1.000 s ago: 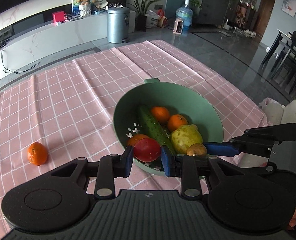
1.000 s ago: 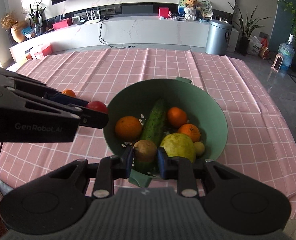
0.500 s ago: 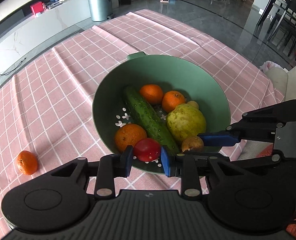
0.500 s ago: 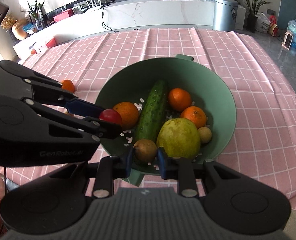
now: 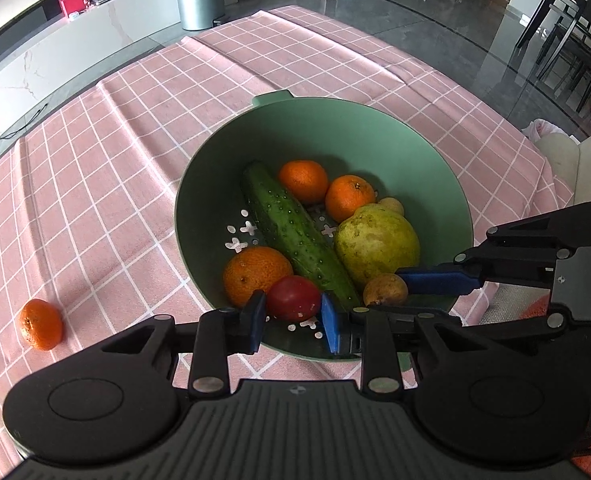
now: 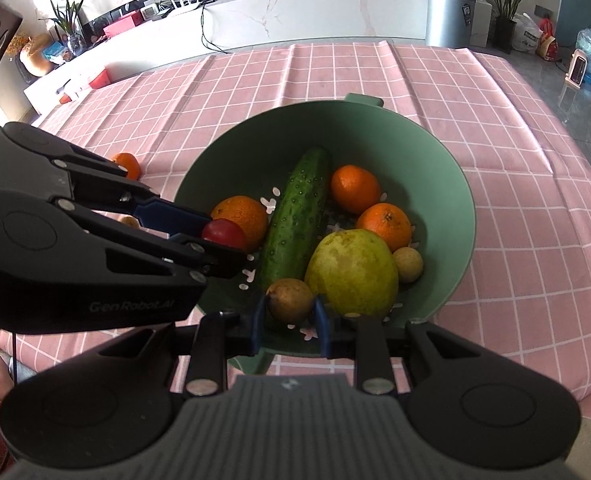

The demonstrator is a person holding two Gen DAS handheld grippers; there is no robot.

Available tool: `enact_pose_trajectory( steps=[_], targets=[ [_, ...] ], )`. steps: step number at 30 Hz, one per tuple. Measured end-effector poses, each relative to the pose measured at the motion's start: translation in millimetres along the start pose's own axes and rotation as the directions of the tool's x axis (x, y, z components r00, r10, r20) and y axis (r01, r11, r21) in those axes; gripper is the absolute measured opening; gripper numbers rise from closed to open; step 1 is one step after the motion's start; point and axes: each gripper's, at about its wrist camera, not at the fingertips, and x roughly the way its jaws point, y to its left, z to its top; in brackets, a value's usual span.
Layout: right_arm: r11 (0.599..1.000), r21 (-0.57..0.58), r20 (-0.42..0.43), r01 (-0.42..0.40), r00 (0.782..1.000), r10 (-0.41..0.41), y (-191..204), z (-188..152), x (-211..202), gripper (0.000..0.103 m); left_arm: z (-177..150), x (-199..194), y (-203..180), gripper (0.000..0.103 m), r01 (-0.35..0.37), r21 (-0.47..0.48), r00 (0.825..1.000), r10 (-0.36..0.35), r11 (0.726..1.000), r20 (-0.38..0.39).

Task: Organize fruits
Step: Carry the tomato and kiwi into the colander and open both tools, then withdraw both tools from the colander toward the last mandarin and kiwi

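Now the red tomato (image 5: 294, 298) sits between the blue pads of the left gripper (image 5: 294, 316), low inside the green colander (image 5: 375, 128) at about 7 o'clock of its bowl, touching the large orange (image 5: 255, 270) and the cucumber (image 5: 295, 232); a second ago it was held above the near rim, so the gripper has come down into the bowl. Its jaws look slightly wider than the tomato, so I cannot tell whether they still grip it. The right gripper (image 6: 289, 314) has likewise descended, its pads close against a small brown round fruit (image 6: 289, 300) at 6 o'clock, beside the yellow-green pear (image 6: 351, 272). Two tangerines (image 5: 303, 180) lie at 12 o'clock of the cucumber. One tangerine on the cloth (image 5: 40, 324) rests well apart at 9 o'clock on the pink checked tablecloth (image 5: 115, 160).
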Motion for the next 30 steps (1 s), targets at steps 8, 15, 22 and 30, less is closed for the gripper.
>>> enact_pose_trajectory(
  steps=[8,15,22,30],
  targets=[
    [0.999,-0.003,0.002,0.033,0.999,-0.033,2,0,-3,0.030,-1,-2,0,0.039,-0.005,-0.011,1.000,0.005,1.000,0.012],
    [0.993,-0.022,0.030,0.117,0.993,-0.116,6,-2,-10,0.044,-4,-21,2,0.044,-0.008,-0.042,0.997,0.011,0.999,0.073],
    [0.983,0.028,0.091,0.181,0.979,-0.183,10,-7,-24,0.055,-13,-56,10,0.050,-0.049,-0.095,0.985,0.064,0.994,0.159],
    [0.985,0.091,0.234,0.146,0.958,-0.164,32,-14,-47,0.056,-35,-90,26,0.050,-0.107,-0.162,0.961,0.144,0.981,0.235]
  ],
)
